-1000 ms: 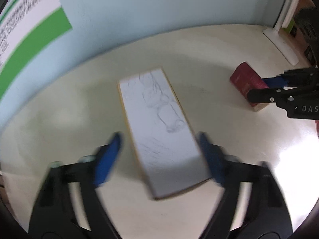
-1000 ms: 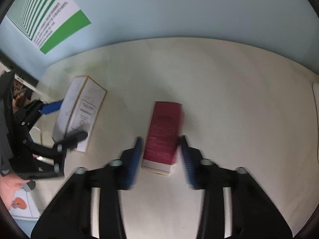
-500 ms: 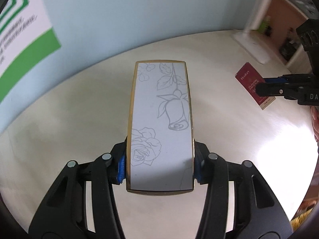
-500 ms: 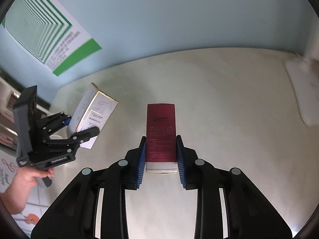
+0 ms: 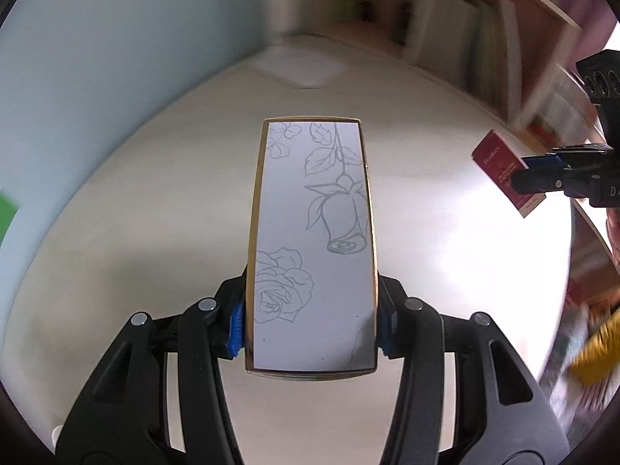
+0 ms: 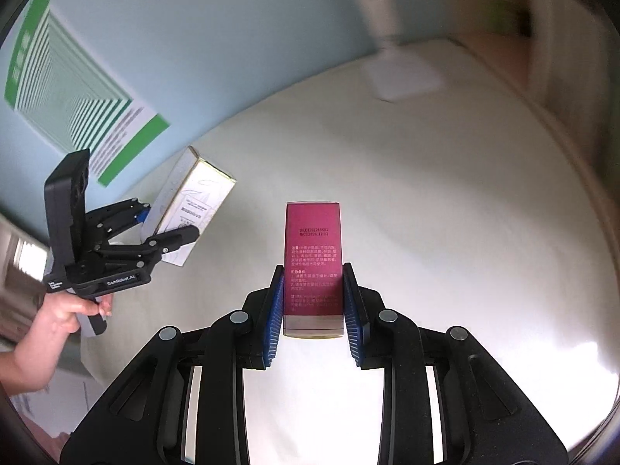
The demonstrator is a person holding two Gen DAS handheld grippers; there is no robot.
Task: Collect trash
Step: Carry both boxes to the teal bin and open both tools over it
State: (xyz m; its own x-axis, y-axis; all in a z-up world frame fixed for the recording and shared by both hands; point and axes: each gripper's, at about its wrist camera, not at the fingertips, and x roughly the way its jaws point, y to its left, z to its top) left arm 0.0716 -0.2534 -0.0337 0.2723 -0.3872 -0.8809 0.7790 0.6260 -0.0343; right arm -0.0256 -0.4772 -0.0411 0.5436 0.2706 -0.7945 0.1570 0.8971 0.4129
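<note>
My left gripper (image 5: 310,321) is shut on a long white box (image 5: 314,240) with gold edges and grey rose drawings, held above the cream table (image 5: 155,213). My right gripper (image 6: 313,302) is shut on a dark red box (image 6: 313,255) with white print, also lifted off the table. In the right wrist view the left gripper (image 6: 162,224) with the white box (image 6: 193,205) shows at the left. In the left wrist view the right gripper (image 5: 542,174) with the red box (image 5: 500,166) shows at the far right.
A white lamp base (image 6: 403,77) stands at the table's far end by the pale blue wall. A green and white poster (image 6: 73,93) hangs on the wall. Blurred shelves with books (image 5: 503,46) rise at the right of the table.
Both grippers closed on their boxes and lifted them off the table. Both views have since swung to the right, toward the lamp base and the shelves.
</note>
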